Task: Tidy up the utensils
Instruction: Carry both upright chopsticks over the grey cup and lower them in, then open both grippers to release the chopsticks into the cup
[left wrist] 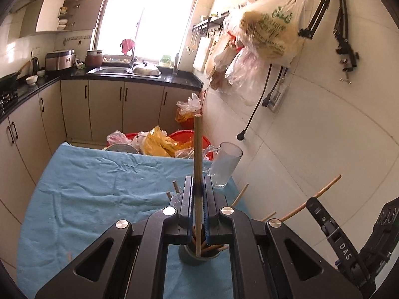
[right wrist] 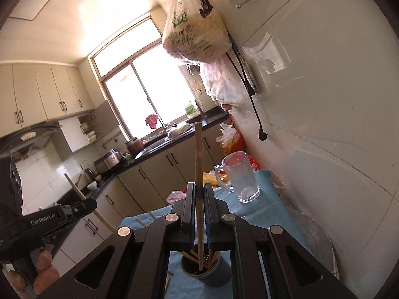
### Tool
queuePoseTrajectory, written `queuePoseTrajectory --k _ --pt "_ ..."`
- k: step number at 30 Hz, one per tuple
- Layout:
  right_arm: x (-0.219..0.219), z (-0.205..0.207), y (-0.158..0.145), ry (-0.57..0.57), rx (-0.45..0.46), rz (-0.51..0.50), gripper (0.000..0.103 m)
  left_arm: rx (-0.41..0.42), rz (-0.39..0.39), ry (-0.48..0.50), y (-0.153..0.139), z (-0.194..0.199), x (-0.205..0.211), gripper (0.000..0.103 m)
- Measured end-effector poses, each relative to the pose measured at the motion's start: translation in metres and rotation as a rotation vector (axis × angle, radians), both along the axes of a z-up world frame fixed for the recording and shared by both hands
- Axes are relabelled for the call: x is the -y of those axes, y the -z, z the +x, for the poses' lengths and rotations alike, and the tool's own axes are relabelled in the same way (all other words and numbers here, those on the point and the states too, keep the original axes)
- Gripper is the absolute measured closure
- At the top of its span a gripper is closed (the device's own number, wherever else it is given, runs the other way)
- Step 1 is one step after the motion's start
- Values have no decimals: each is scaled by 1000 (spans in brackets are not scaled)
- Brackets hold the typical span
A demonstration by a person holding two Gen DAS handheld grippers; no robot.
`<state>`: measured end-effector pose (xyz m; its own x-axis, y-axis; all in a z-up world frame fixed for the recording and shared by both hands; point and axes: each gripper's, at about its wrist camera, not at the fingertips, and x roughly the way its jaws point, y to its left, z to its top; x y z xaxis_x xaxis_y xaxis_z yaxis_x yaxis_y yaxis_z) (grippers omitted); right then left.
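Low in the middle of the left wrist view, my left gripper (left wrist: 198,194) was clamped tight on one chopstick (left wrist: 198,164). The stick stood almost straight up in the frame. Its top end poked high above the jaws, and its bottom end pointed down into the grey cup (left wrist: 199,255) right under the gripper. More chopsticks already leaned in that cup. The cup sat on the blue cloth (left wrist: 99,186). A clear mug (left wrist: 225,165) stood just to the right, near the wall. At the lower right edge I could see my right gripper (left wrist: 314,205) with its own stick sticking up and to the right.

Down the middle of the right wrist view, my right gripper (right wrist: 199,199) was also squeezed shut on a chopstick (right wrist: 198,159). That stick ran up and down too, with its low tip over the grey cup (right wrist: 205,271) just below. The clear mug (right wrist: 240,179) stood up and to the right. At the left edge was my left gripper (right wrist: 82,205), with a hand (right wrist: 43,271) under it.

I judged both sticks were lined up over the cup. Neither hand looked clearly nearer.
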<state>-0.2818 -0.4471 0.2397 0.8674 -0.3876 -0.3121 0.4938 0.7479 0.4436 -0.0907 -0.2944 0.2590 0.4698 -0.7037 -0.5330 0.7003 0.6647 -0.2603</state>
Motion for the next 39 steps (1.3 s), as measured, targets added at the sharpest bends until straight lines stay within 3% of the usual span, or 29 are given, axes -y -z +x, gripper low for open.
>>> queuePoseTrajectory --k 10,20,24,25,26,27,29,32,36,39 --pt "12 36 40 -37 -106 43 96 -67 64 -10 49 24 18 97" --pt "13 44 51 -53 -142 49 95 -98 77 -4 63 29 16 97" --pt "12 34 46 -41 -125 49 92 -88 70 8 59 22 10 79" --pt "10 30 44 -36 -121 44 90 -73 64 6 56 18 6 74" --pt "9 26 42 -28 -120 37 81 -64 62 5 54 15 3 70" --pt "7 21 41 -14 -121 29 66 -55 58 7 52 11 -2 63" --pt "2 11 41 22 -121 2 46 -45 42 7 49 4 -15 51" --pt "-12 1 45 57 -152 -61 33 -13 36 -19 48 -5 -37 34" --pt "-30 -7 63 53 -201 -84 25 20 81 -48 59 -15 -69 25" --pt "-46 -4 84 -5 -263 -63 21 -11 122 -75 77 -16 -98 23"
